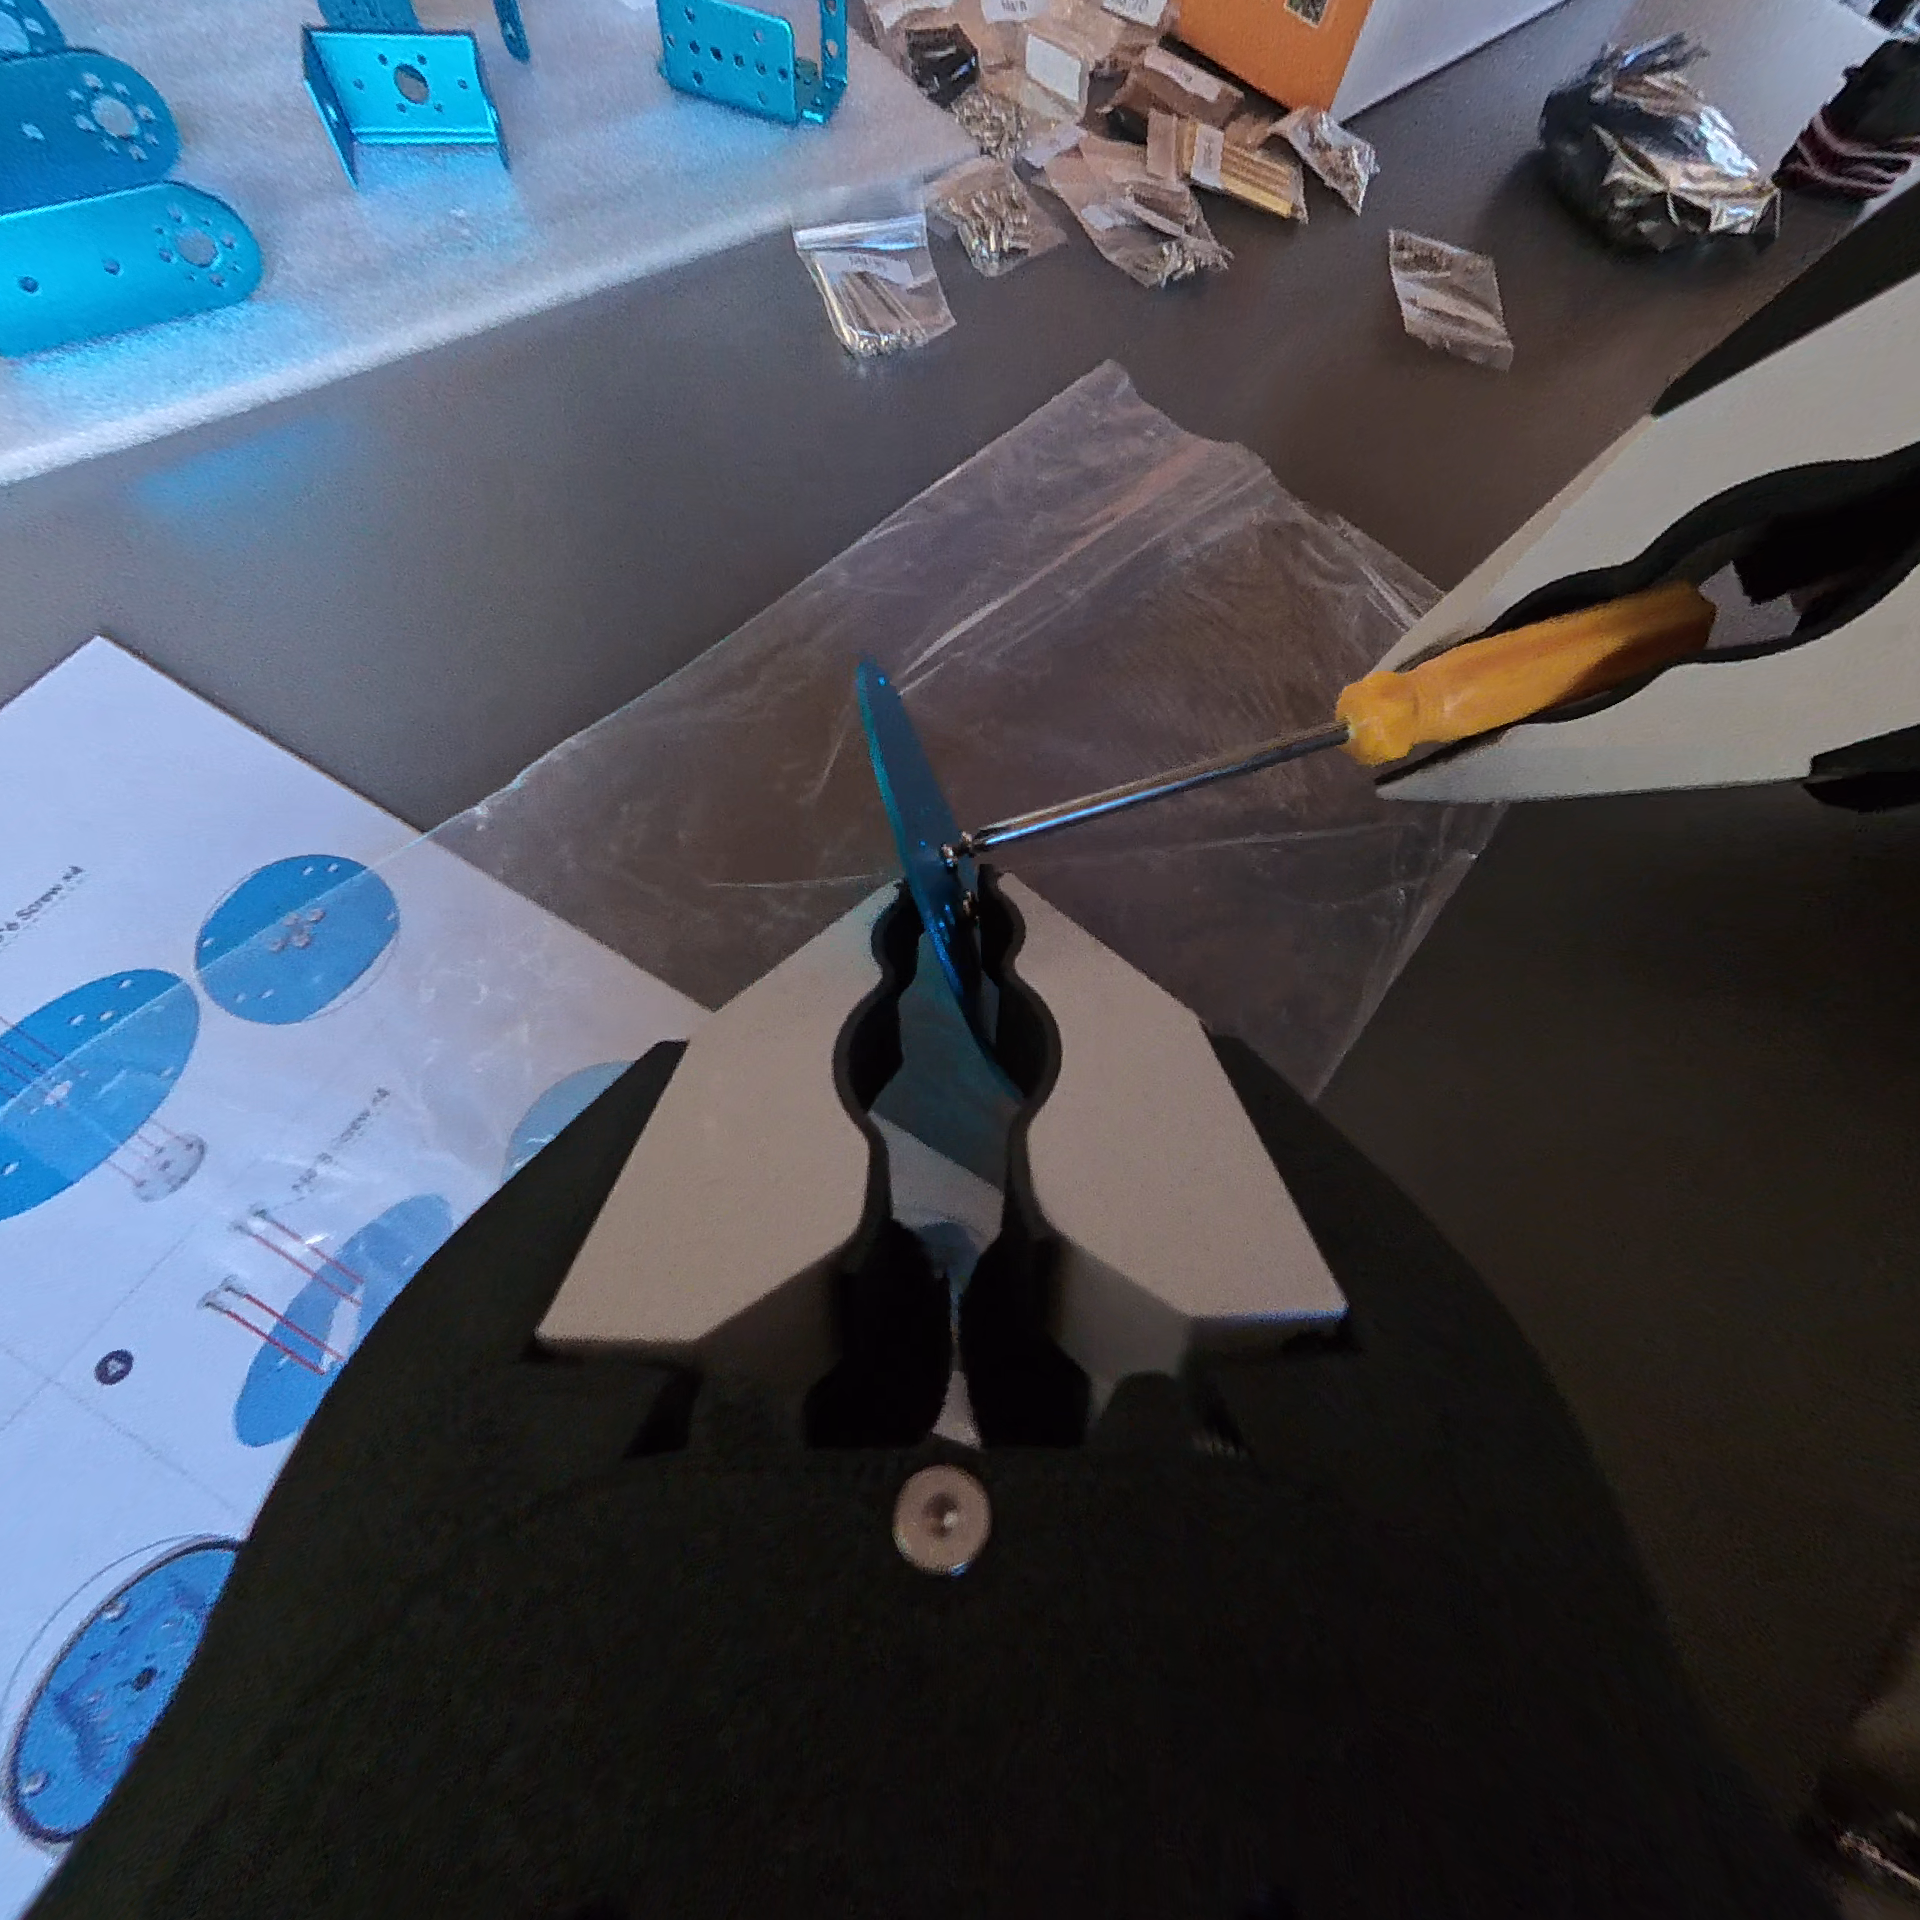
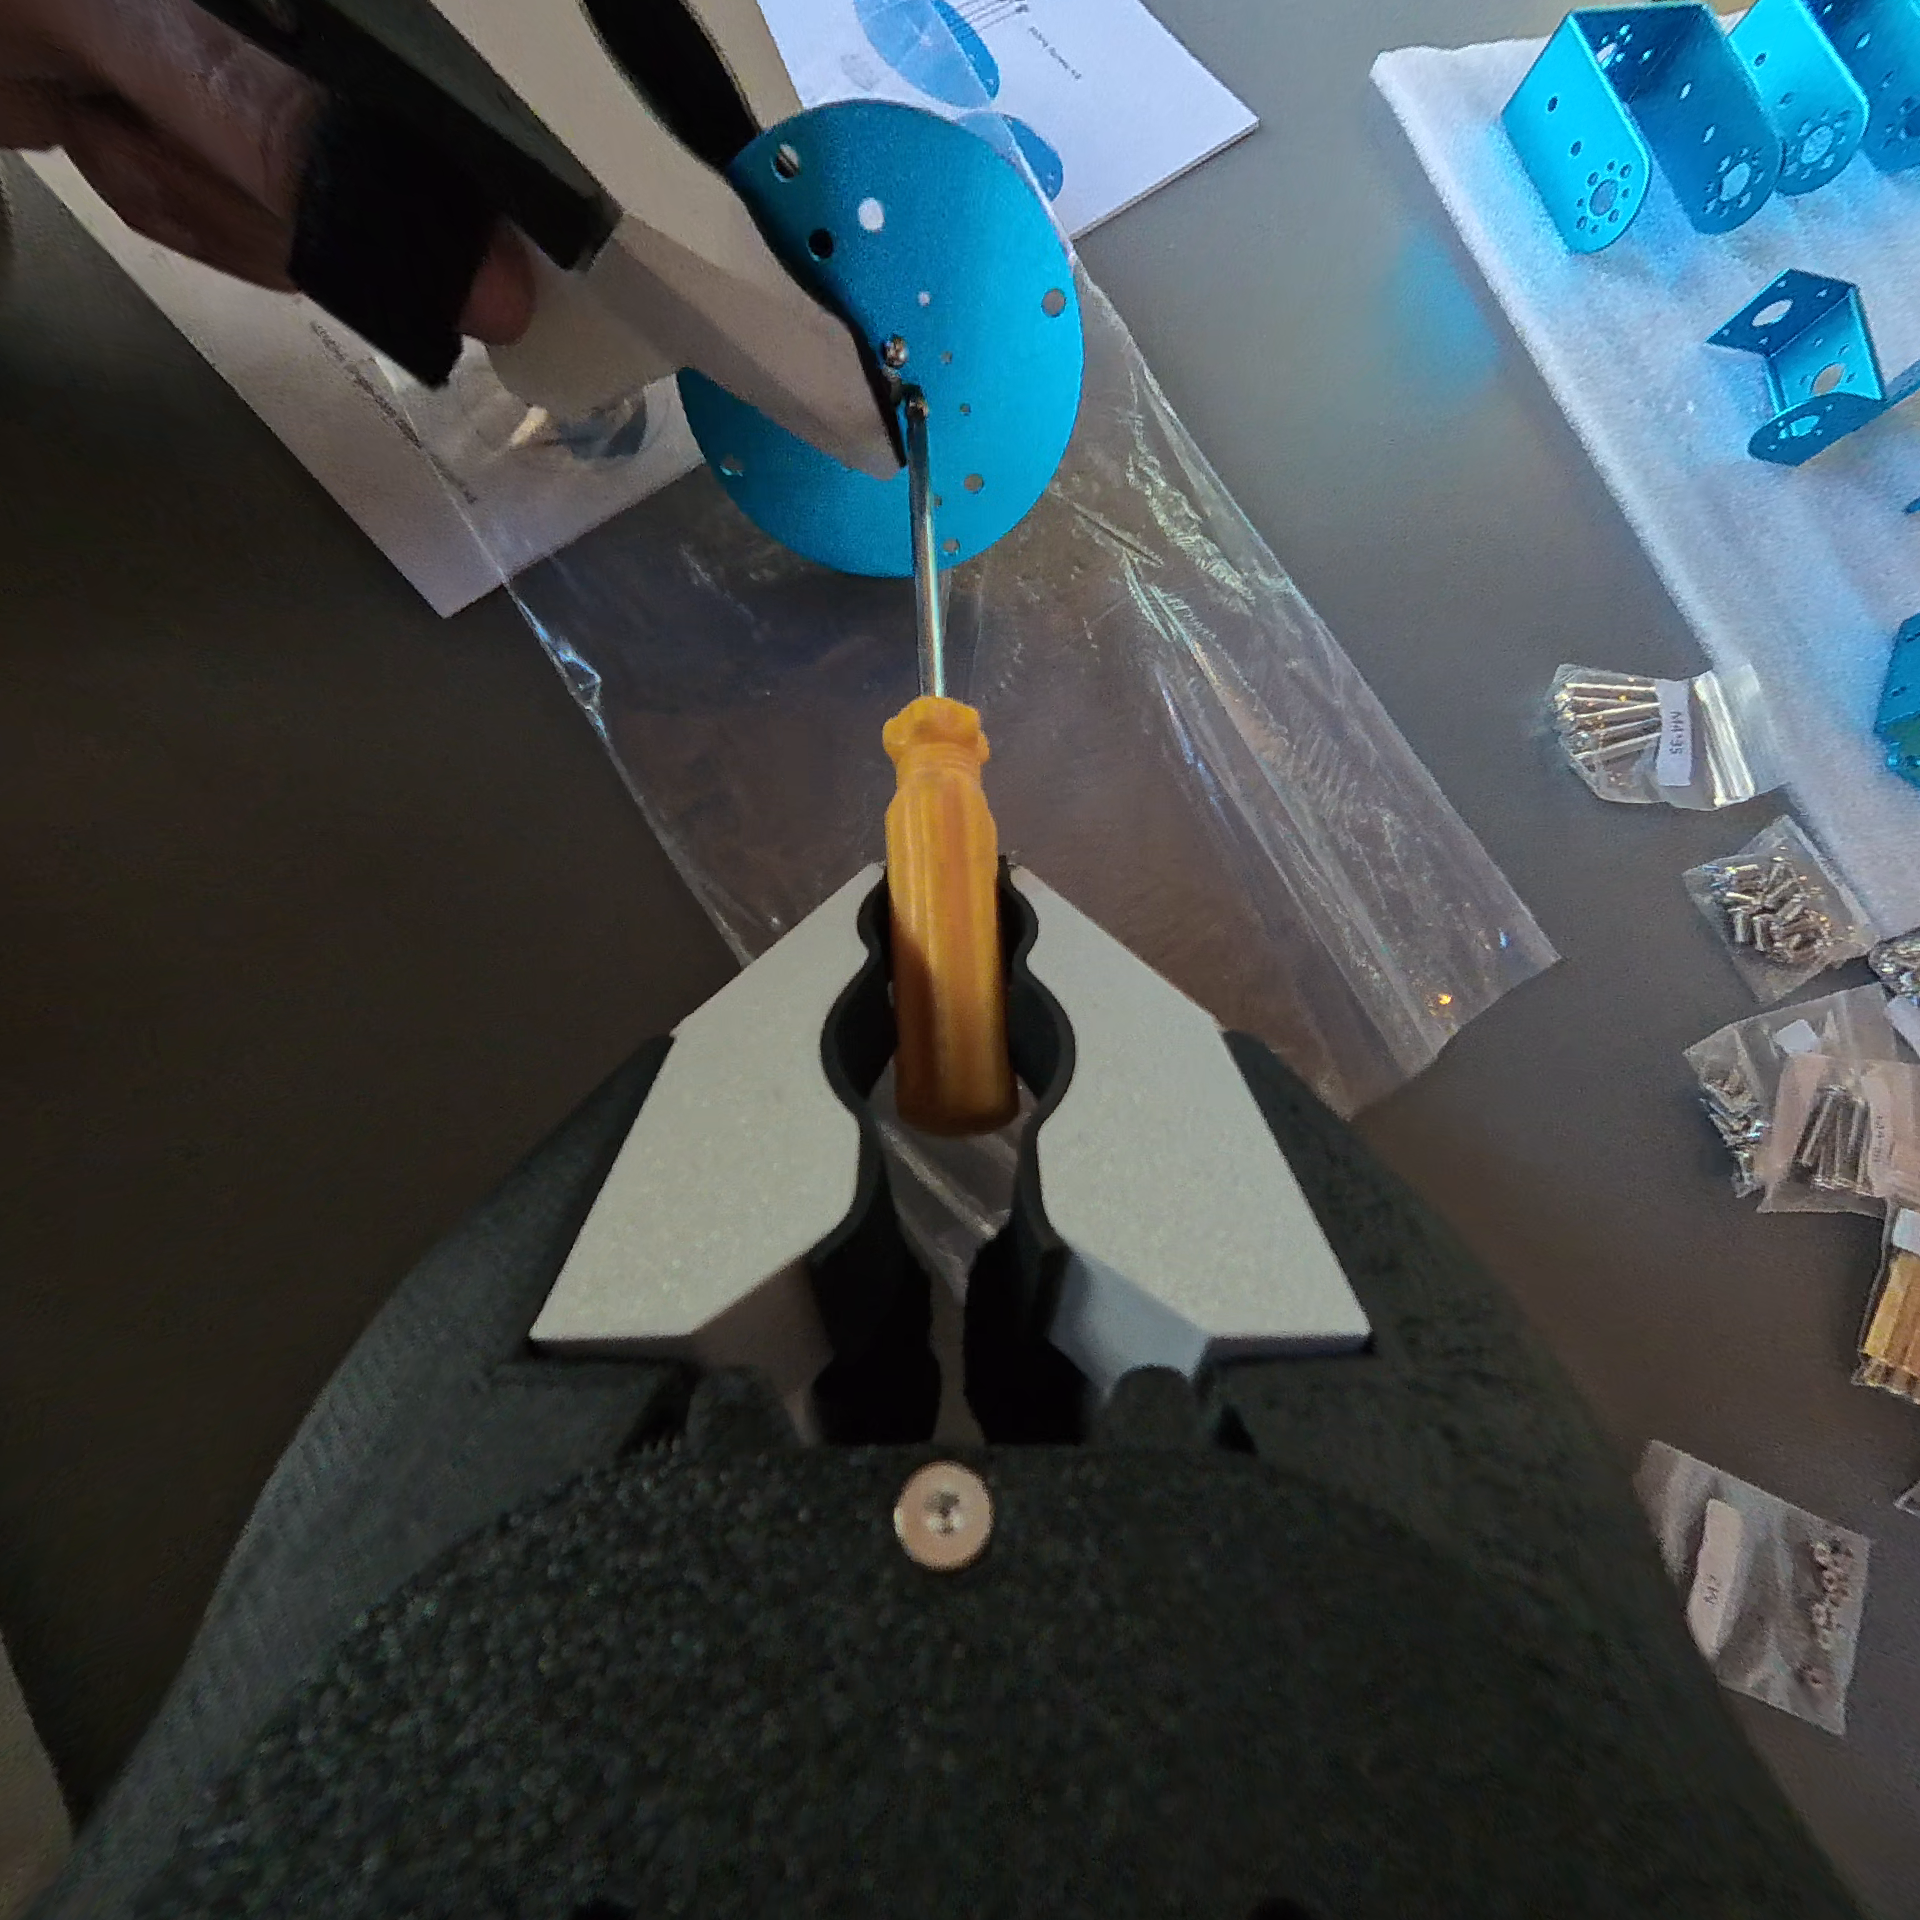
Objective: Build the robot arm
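My left gripper is shut on a round blue metal plate, held edge-on and upright above a clear plastic bag. The plate shows face-on in the right wrist view, with several holes and small screws near its middle. My right gripper is shut on the orange handle of a screwdriver. Its steel shaft points at the plate and its tip rests on a screw. The right gripper and screwdriver also show at the right of the left wrist view.
A printed instruction sheet lies at the left on the dark table. White foam holds several blue metal brackets. Small bags of screws and an orange box lie at the back. The gap from one gripper's tips to the other's is roughly 10 centimeters.
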The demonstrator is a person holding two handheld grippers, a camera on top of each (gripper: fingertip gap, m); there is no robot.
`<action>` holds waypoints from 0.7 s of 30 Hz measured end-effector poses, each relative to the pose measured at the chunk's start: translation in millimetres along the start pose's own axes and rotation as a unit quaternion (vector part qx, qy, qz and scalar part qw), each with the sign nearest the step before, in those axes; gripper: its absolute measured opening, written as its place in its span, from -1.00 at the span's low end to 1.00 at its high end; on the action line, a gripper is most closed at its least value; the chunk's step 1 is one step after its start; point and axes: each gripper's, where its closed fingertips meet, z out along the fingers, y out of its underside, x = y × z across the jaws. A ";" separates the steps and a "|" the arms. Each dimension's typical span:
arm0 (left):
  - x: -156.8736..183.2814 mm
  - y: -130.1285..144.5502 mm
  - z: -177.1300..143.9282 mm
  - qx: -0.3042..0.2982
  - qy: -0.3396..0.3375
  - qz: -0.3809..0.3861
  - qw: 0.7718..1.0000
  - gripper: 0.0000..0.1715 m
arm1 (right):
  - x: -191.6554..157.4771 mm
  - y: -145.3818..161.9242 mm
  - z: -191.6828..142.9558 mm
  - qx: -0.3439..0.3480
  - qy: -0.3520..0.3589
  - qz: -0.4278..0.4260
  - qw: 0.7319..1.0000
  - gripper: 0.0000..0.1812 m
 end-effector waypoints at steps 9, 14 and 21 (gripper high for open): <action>7.7 -4.2 3.5 0.021 -0.008 0.024 0.999 -0.90 | -16.8 12.9 9.7 -0.040 -0.063 0.084 0.994 -0.85; 5.8 -7.1 2.0 0.024 -0.055 0.080 0.995 -0.90 | -16.4 17.9 12.5 -0.076 -0.075 0.097 0.990 -0.87; 9.7 -32.0 -14.4 0.105 -0.092 0.128 0.982 -0.90 | -30.3 -1.7 -2.2 -0.030 -0.222 0.233 0.946 -0.88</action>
